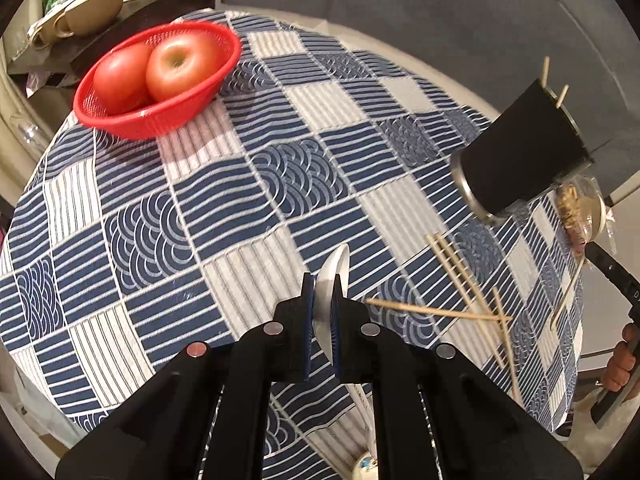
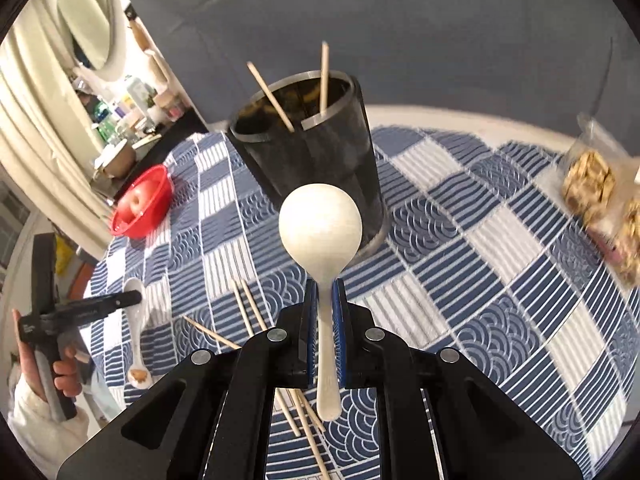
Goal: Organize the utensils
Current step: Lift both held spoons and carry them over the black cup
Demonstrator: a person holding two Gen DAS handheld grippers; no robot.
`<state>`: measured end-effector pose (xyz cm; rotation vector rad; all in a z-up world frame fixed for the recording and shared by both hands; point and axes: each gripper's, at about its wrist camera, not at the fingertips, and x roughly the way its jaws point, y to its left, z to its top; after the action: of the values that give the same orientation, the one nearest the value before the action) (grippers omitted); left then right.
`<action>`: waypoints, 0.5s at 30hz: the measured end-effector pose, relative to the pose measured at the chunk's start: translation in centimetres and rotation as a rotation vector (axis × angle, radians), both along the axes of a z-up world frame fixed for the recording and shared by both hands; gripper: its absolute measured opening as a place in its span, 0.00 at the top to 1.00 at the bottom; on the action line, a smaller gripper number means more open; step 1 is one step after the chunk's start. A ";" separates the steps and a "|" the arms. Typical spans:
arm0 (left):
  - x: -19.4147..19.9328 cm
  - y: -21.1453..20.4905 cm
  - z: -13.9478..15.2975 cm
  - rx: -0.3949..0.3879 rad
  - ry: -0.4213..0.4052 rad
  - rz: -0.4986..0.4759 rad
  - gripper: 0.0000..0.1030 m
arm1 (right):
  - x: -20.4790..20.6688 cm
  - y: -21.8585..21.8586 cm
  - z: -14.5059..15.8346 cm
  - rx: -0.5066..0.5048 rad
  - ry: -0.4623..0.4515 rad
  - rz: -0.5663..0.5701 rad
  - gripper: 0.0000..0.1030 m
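A: In the left wrist view, the left gripper (image 1: 325, 300) is closed on a white spoon (image 1: 332, 280), seen edge-on, glossy like ceramic. It hangs above the checked cloth (image 1: 200, 200). Loose chopsticks (image 1: 460, 276) lie scattered to its right, thin pale wood. The black cup (image 1: 520, 156) stands beyond them, two sticks poking out.

B: And the red basket (image 1: 160, 80)?

A: Mesh plastic, two apples (image 1: 180, 66) in it, well apart from the task.

B: The right wrist view?

A: The right gripper (image 2: 325, 304) is clamped on the handle of a cream spoon (image 2: 320, 224), matte, round bowl forward, held just before the cup (image 2: 312, 152). The cup is a smooth black cylinder with a metal rim, two sticks inside. More chopsticks (image 2: 248, 308) lie on the cloth (image 2: 500, 260) below.

B: So the step?

A: Likely carrying the spoons to the cup. The next move seems to call for lifting the cream spoon over the rim, tipping it handle-down, clear of the sticks, then releasing.
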<state>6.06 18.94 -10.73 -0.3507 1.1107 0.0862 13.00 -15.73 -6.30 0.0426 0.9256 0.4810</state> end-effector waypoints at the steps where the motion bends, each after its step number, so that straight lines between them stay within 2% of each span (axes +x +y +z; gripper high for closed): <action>1: 0.1 -0.1 0.3 0.002 -0.010 -0.006 0.92 | 0.0 -0.1 0.5 0.002 -0.012 0.000 0.93; 10: 2.0 -1.5 4.9 0.031 -0.121 -0.063 0.92 | -0.6 -0.3 5.9 -0.001 -0.150 0.010 0.93; 15: 3.2 -2.5 8.0 0.065 -0.192 -0.101 0.92 | -0.4 -0.7 8.2 0.035 -0.211 0.002 0.93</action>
<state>9.24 16.39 -2.72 -0.2391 0.9318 -0.0011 12.59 -16.40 1.88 0.0221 0.7107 0.4939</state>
